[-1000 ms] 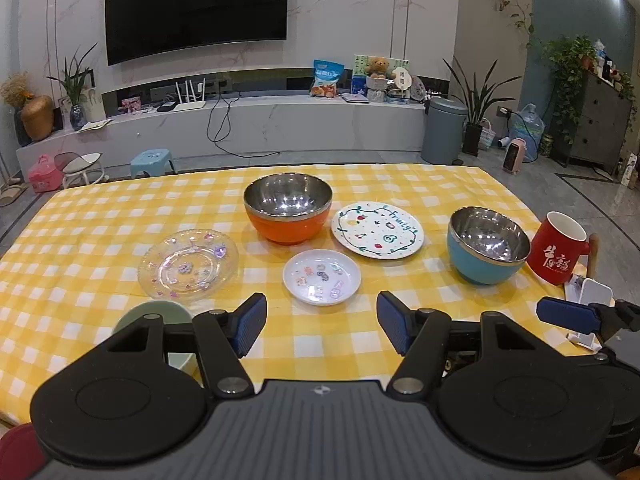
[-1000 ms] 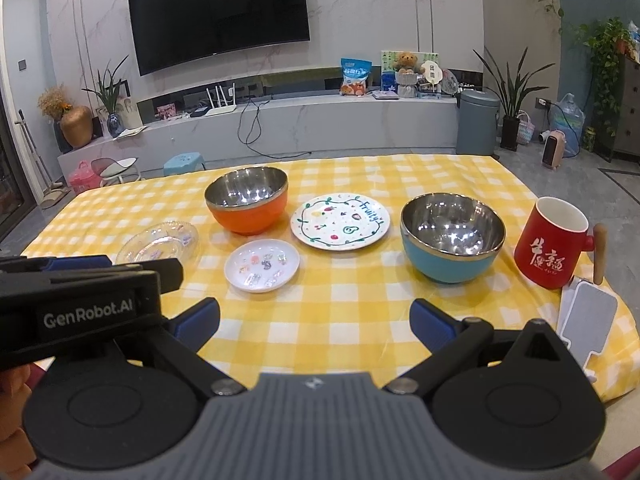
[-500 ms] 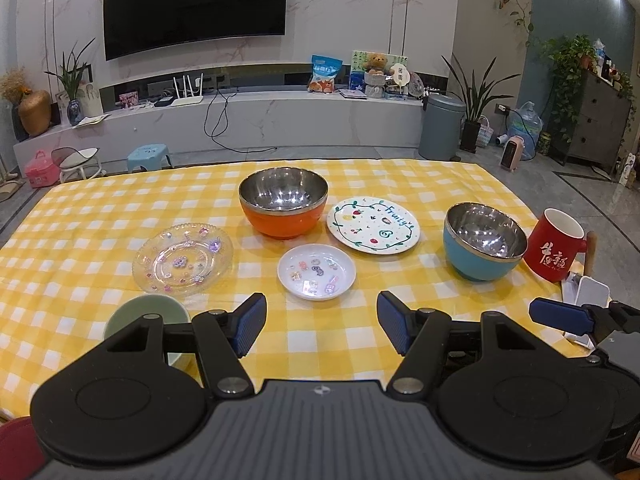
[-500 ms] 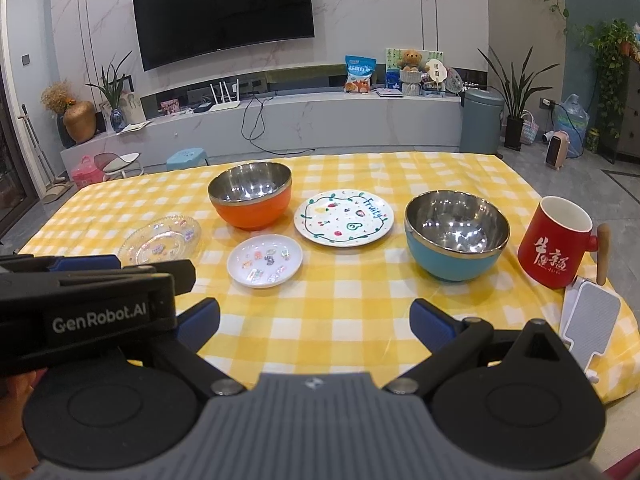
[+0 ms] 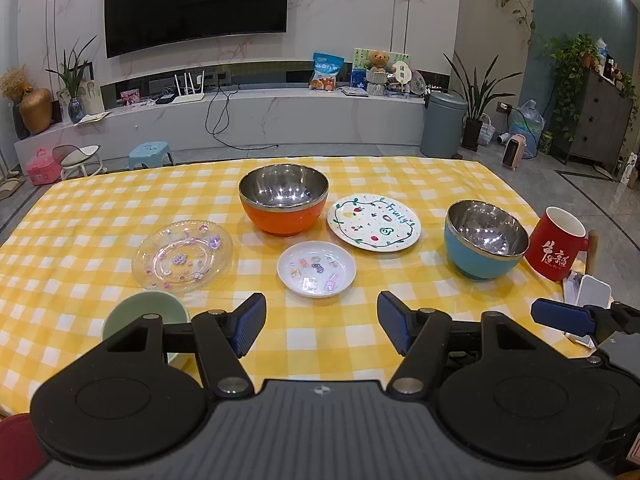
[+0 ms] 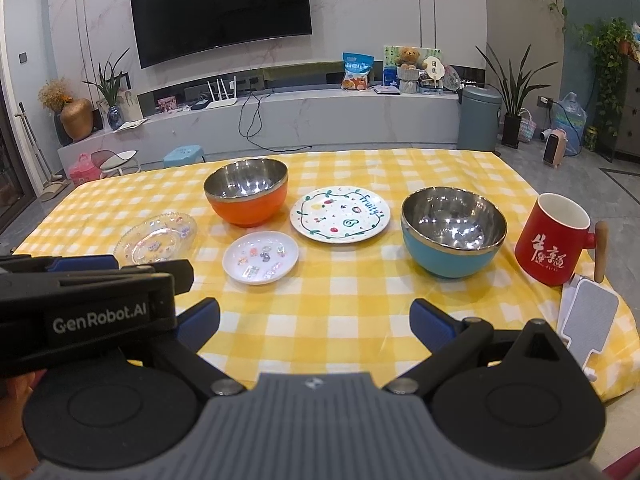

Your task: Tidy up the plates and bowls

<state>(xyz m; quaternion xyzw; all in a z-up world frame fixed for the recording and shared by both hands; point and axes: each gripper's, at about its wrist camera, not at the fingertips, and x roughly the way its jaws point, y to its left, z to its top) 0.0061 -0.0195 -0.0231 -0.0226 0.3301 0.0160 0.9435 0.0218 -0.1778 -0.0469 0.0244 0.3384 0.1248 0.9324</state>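
Note:
On the yellow checked tablecloth (image 5: 320,336) stand an orange steel-lined bowl (image 5: 283,205), a blue steel-lined bowl (image 5: 485,239), a white "Fruity" plate (image 5: 373,222), a small white saucer (image 5: 316,269), a clear glass plate (image 5: 183,257) and a pale green bowl (image 5: 145,314) partly hidden behind my left finger. My left gripper (image 5: 320,324) is open and empty, above the near table edge in front of the saucer. My right gripper (image 6: 316,322) is open and empty, near the front edge, between the saucer (image 6: 261,257) and blue bowl (image 6: 453,232).
A red mug (image 6: 552,240) with a wooden handle stands at the right edge, with a white and grey phone stand (image 6: 586,312) in front of it. The left gripper's body (image 6: 88,308) fills the right wrist view's left side. Beyond the table is a living room floor.
Both grippers have risen and drawn back slightly, so the dishes sit a little lower and farther in both views. Nothing on the table has moved. Both stay open.

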